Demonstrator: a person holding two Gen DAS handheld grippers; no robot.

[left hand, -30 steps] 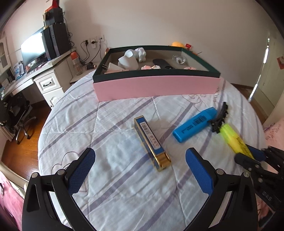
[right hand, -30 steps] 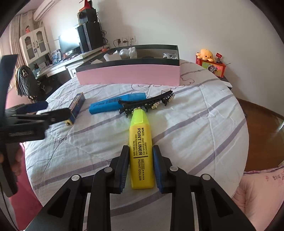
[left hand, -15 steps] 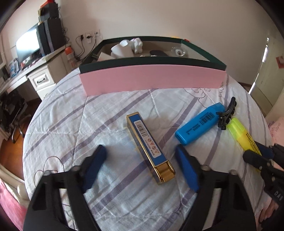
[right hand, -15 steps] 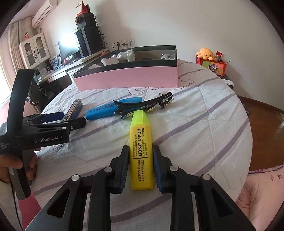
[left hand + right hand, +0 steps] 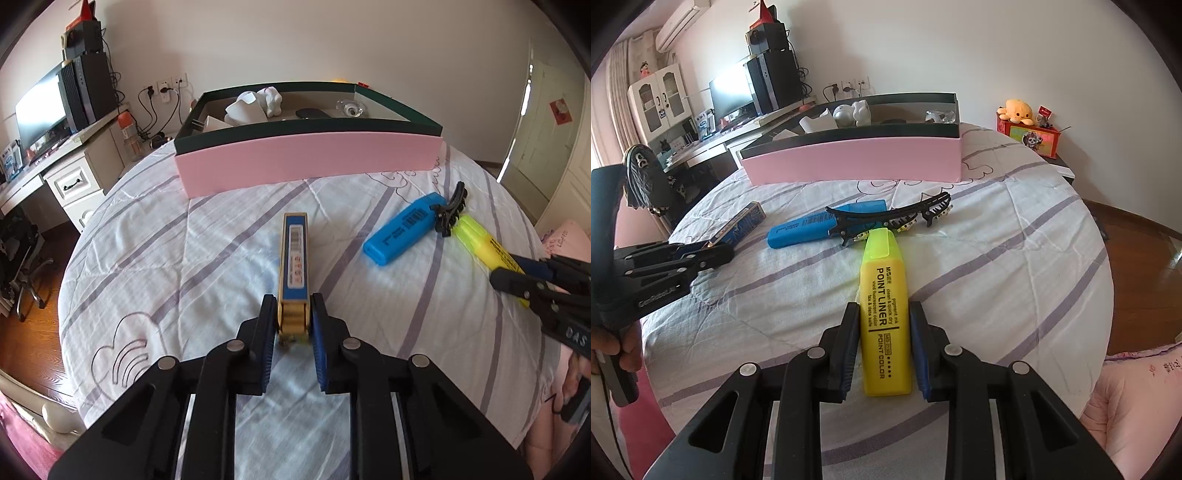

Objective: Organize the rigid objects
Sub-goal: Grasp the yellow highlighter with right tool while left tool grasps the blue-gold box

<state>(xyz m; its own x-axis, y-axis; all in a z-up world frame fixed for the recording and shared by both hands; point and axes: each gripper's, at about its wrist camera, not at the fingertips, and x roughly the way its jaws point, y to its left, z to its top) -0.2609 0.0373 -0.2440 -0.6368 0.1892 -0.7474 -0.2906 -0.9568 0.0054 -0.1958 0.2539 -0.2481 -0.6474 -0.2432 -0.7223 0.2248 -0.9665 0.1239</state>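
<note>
Left wrist view shows the big change: your left tongs [image 5: 293, 325], which were spread wide one second ago, are now squeezed onto the gold end of the blue and gold box [image 5: 294, 258]. The box is long, thin and hard, with a shiny gold rim and a white sticker on top. It lies flat on the bed [image 5: 221, 258], pointing straight away from you.

Your right tongs [image 5: 885, 336] have not changed. They grip the yellow marker [image 5: 884, 295] by its back half, just as before. The marker is smooth plastic, flat and chunky, with black letters on it. Its cap end touches the black hair clip [image 5: 886, 218], which is curved and has little teeth.

Just beside the clip lies the blue marker [image 5: 809, 230], smooth and flat too.

Farther back stands the pink box [image 5: 306, 158] with a dark rim and small things inside. The bed cover is soft, wrinkly cloth, white with purple stripes.
</note>
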